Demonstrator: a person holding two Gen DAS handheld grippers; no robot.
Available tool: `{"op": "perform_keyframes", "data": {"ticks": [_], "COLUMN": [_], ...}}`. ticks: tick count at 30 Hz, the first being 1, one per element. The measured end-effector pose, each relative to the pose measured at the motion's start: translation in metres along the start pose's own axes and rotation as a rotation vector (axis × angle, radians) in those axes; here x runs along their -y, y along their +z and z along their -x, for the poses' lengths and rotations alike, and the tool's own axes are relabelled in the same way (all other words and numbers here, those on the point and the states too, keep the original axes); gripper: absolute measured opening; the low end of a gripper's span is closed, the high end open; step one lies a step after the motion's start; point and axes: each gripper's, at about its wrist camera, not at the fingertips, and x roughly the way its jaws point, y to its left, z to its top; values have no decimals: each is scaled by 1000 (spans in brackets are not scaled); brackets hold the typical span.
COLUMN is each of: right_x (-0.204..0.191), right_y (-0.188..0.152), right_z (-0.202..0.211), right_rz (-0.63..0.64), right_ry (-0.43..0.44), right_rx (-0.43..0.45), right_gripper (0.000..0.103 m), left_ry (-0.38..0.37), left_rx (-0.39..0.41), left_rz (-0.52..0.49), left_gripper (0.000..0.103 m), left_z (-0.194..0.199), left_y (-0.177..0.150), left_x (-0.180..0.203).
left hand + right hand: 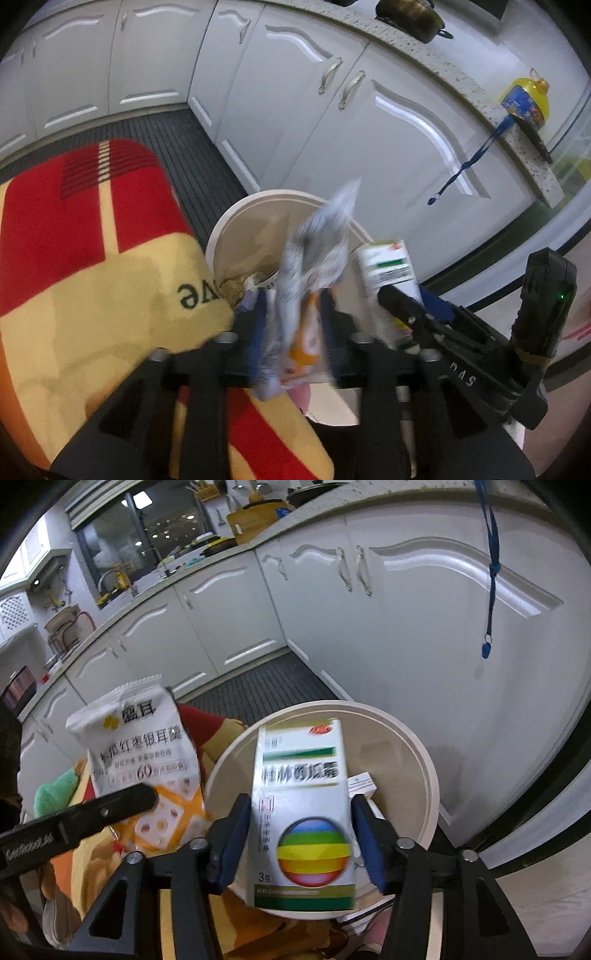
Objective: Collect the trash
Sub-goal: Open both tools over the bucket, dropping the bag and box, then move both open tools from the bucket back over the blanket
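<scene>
A round cream trash bin (236, 236) stands on the floor by the white cabinets; it also shows in the right wrist view (413, 760). My left gripper (293, 325) is shut on a crumpled white and orange snack wrapper (314, 251) and holds it over the bin's near rim. The wrapper also shows in the right wrist view (140, 753). My right gripper (301, 834) is shut on a white medicine box (303, 812) with a rainbow ball, held over the bin opening. The box also shows in the left wrist view (388, 269). Some paper trash (236, 288) lies inside the bin.
A red and yellow rug (92, 258) lies left of the bin. White cabinet doors (369, 147) stand behind it, with a dark ribbed mat (258, 690) at their foot. A blue lanyard (491, 572) hangs from the counter. A yellow bottle (524, 99) stands on the countertop.
</scene>
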Motion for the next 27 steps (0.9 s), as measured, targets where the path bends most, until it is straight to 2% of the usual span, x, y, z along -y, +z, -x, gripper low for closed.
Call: {"op": "perform_keyframes", "data": {"ticks": [1, 2, 14, 27], "right_x": [1, 2, -4, -40], "right_y": [0, -2, -18, -22], "right_z": [-1, -2, -3, 11], "right_rz": [-3, -6, -7, 40], "right_ry": [-6, -6, 18, 61], "right_rx": [-4, -5, -39, -29], "right_gripper": [54, 54, 55, 60], "left_ry": [1, 1, 56, 125], "left_rx": [-1, 0, 32, 95], "left_rz": [2, 3, -25, -16], "left_gripper": [51, 55, 55, 55], "left_z": [0, 0, 18, 55], "left_y": [-1, -2, -12, -28], "left_x": [-1, -3, -9, -31]}}
